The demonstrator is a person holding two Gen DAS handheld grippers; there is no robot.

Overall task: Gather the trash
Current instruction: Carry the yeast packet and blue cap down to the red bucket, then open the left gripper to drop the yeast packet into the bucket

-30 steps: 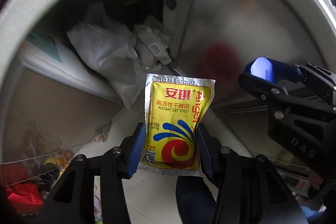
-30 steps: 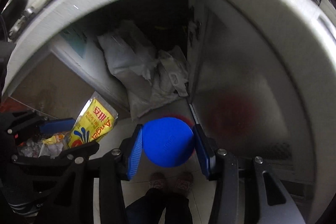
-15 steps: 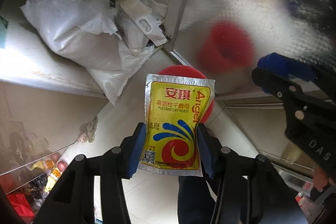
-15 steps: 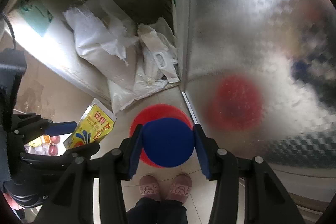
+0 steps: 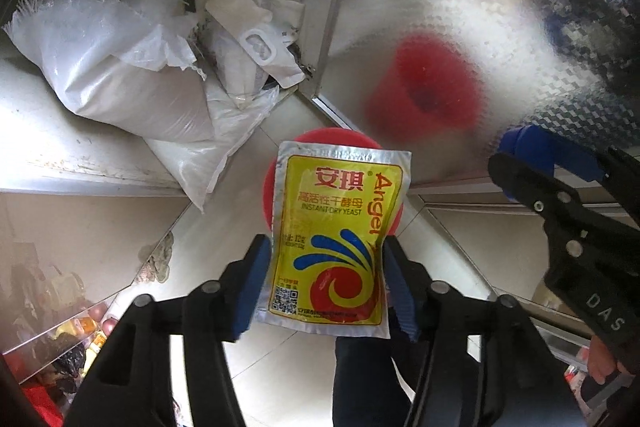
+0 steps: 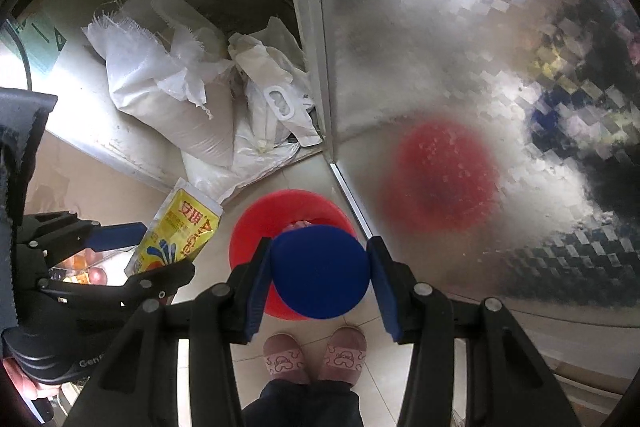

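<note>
Left gripper point(image 5: 326, 283) grasping yeast sachet point(image 5: 336, 239), right gripper point(image 6: 318, 273) grasping blue disc point(image 6: 320, 271), above red bin point(image 6: 260, 227).

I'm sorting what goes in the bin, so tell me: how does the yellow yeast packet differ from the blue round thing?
The yeast packet is a flat, rectangular foil sachet printed yellow, red and blue; the blue disc is round and plain. The packet sits in the left tongs, the disc in the right tongs. The packet is gripped near its lower half, while the disc is gripped across its width. Both are held above the red bin.
</note>
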